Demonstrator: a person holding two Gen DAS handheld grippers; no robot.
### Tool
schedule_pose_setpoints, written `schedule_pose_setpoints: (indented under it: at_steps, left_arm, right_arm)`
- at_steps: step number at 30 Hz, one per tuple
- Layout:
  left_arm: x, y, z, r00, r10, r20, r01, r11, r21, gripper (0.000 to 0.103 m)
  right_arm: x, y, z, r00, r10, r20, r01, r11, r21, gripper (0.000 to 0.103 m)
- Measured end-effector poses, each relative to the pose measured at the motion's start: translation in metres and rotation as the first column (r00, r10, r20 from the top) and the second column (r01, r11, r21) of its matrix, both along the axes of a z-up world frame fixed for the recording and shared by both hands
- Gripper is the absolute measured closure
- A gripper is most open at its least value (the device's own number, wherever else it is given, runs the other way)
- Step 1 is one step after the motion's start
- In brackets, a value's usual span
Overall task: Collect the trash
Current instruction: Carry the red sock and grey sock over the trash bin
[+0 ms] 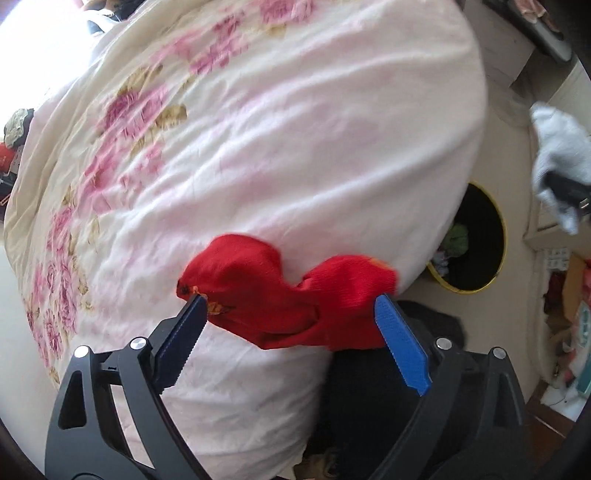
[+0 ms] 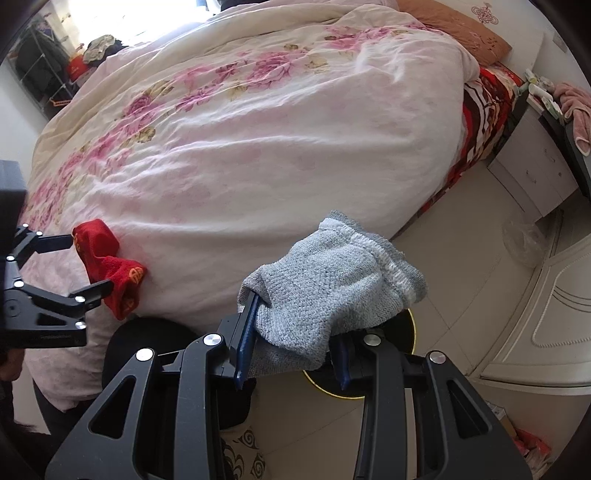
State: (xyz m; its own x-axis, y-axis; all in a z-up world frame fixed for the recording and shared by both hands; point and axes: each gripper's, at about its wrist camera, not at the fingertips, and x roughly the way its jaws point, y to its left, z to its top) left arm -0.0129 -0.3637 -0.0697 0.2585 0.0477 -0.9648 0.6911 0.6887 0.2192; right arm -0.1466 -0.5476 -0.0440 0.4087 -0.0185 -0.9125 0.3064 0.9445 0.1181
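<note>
Floral quilt [image 2: 258, 147] covering bed; brown pillow [image 2: 454, 33] at head.

The crumpled red knit sock [image 1: 291, 299] with gold-orange markings lies bunched at the near edge of the white quilt with pink flowers [image 1: 258, 155], folded into two lumps, one end drooping over the quilt's side. In the right wrist view the same sock [image 2: 107, 266] shows a gold emblem near its cuff. The pale grey-blue knit sock [image 2: 332, 291] with a white ribbed cuff hangs off that quilt's near edge, above the floor, its cuff end uppermost. The round black bin with a yellow rim [image 1: 480, 251] stands on the floor just beside the quilt's edge, holding some green and pale scraps.
</note>
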Motion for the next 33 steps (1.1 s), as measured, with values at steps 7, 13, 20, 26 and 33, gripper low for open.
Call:
schedule_pose_setpoints:
  at_steps: [7,13,20,26,33]
  left_arm:
    - [0.010,0.002,-0.045,0.997,0.044,-0.064,-0.042,0.999,0.033,0.029]
    - [-0.013,-0.016,-0.030,0.998,-0.016,-0.058,0.016,1.000,0.004,0.076]
    - [-0.029,-0.039,-0.006,0.995,-0.076,-0.071,0.073,0.996,-0.048,0.077]
    - [-0.048,-0.071,0.005,0.984,-0.166,-0.069,0.161,0.984,-0.073,0.077]
    - [-0.079,-0.120,-0.003,0.948,-0.295,-0.119,0.283,0.953,-0.112,0.076]
  right_arm:
    - [0.005,0.002,-0.002,1.000,0.009,-0.011,-0.009,1.000,-0.003,0.071]
    - [-0.001,-0.003,-0.005,1.000,-0.001,-0.013,0.001,1.000,0.002,0.071]
    - [-0.013,-0.005,-0.007,1.000,-0.014,-0.010,0.014,1.000,0.006,0.071]
    - [-0.035,-0.020,-0.006,0.998,-0.067,0.003,0.067,0.998,0.007,0.071]
    - [-0.073,-0.050,-0.003,0.984,-0.177,0.011,0.177,0.984,-0.008,0.071]
